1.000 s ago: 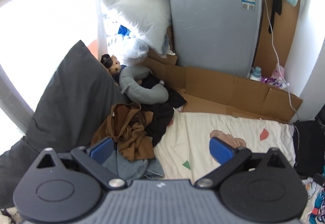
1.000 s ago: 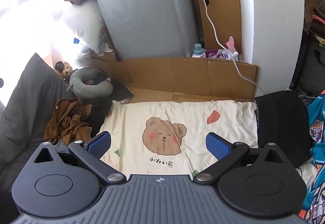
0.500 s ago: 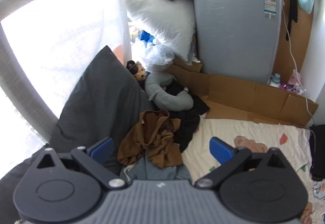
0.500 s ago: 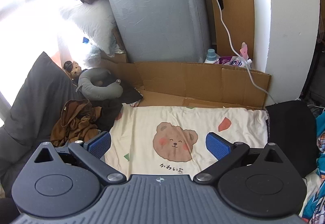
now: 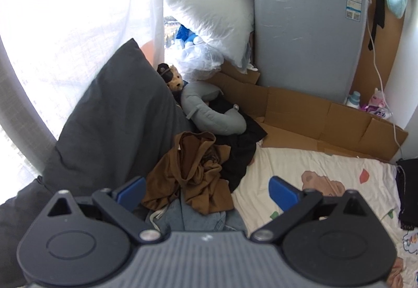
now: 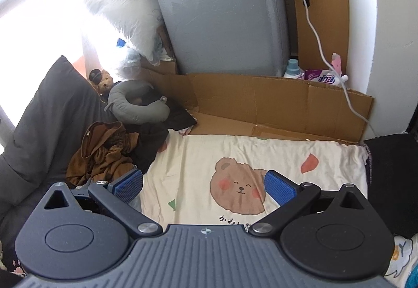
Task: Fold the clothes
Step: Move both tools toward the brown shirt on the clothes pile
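A crumpled brown garment (image 5: 193, 173) (image 6: 104, 154) lies in a heap at the left of the bed, with black clothing (image 5: 235, 154) (image 6: 149, 141) behind it and a blue denim piece (image 5: 193, 217) under its near edge. My left gripper (image 5: 206, 191) hangs open just above this heap, nothing between its blue pads. My right gripper (image 6: 203, 187) is open over the cream bear-print sheet (image 6: 235, 170) (image 5: 326, 178), holding nothing. A black garment (image 6: 392, 173) lies at the right end of the sheet.
A dark grey pillow (image 5: 112, 126) leans at the left by the bright curtain. A grey neck pillow (image 5: 211, 110) and a small plush bear (image 5: 173, 79) sit behind the clothes. Flattened cardboard (image 6: 261, 105) and a grey wrapped appliance (image 6: 224, 13) close off the back.
My left gripper has swung left, from over the sheet's edge toward the clothes heap and pillow. The right gripper's view shifted slightly left. Both stay open.
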Demonstrator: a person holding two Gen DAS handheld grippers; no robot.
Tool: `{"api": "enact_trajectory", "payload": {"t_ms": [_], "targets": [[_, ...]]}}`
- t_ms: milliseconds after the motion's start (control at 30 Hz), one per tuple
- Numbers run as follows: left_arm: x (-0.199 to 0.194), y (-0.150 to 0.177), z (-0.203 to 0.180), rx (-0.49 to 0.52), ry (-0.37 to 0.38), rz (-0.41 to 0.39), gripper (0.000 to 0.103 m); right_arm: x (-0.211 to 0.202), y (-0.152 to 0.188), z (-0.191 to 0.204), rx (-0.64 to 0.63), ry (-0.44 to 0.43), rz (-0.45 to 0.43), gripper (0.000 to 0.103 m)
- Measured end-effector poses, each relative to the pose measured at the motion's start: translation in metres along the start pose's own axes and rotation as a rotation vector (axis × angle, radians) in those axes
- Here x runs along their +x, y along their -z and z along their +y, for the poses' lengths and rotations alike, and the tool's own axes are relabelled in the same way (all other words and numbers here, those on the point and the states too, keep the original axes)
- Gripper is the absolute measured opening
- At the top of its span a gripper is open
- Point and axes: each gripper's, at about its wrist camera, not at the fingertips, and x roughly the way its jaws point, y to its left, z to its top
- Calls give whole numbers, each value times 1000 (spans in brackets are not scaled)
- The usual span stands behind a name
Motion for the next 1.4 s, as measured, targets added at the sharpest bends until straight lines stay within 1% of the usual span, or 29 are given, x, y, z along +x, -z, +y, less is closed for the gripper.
{"api": "enact_trajectory", "payload": {"t_ms": [100, 200, 267, 333, 400, 500, 567, 667, 733, 767, 833, 967, 1000, 1100, 1167, 1267, 1367, 1400], "targets": [[18, 6, 8, -17, 11, 0, 99, 19, -1, 0, -7, -4, -7, 102], [39, 13, 15, -19, 0, -5, 98, 38, -2, 1, -22, -7, -19, 102], [53, 18, 18, -27, -3, -10, 96, 52, -2, 2, -37, -17, -26, 102], [67, 23, 20, -29, 1, -12, 91, 66, 1, 3, -48, -32, -27, 102], [82, 28, 20, -15, 0, -13, 89, 80, 4, 3, -54, -47, -26, 101], [104, 37, 21, -4, 1, -21, 88, 101, 10, 2, -60, -60, -19, 101], [120, 43, 24, -15, 1, -19, 83, 114, 13, 1, -64, -68, -17, 99], [143, 54, 30, -31, 2, -36, 82, 138, 19, 0, -66, -80, -17, 97], [161, 62, 34, -46, -3, -40, 82, 157, 24, 3, -64, -97, -3, 91], [170, 66, 37, -56, -4, -38, 81, 167, 26, 4, -63, -105, 4, 91], [187, 74, 42, -66, -5, -40, 79, 185, 31, 9, -74, -127, 11, 86], [219, 87, 52, -92, -13, -55, 79, 219, 37, 23, -129, -172, 19, 85], [228, 89, 54, -91, -14, -57, 77, 227, 38, 26, -141, -182, 22, 85], [250, 95, 57, -79, -17, -52, 76, 247, 40, 37, -168, -211, 32, 85], [263, 98, 60, -80, -29, -49, 75, 260, 41, 44, -185, -218, 37, 85], [283, 103, 67, -92, -38, -66, 73, 277, 44, 51, -197, -230, 48, 85], [305, 105, 72, -83, -72, -86, 66, 294, 48, 58, -212, -243, 56, 83], [312, 106, 72, -77, -88, -86, 57, 301, 49, 61, -216, -247, 63, 80]]}}
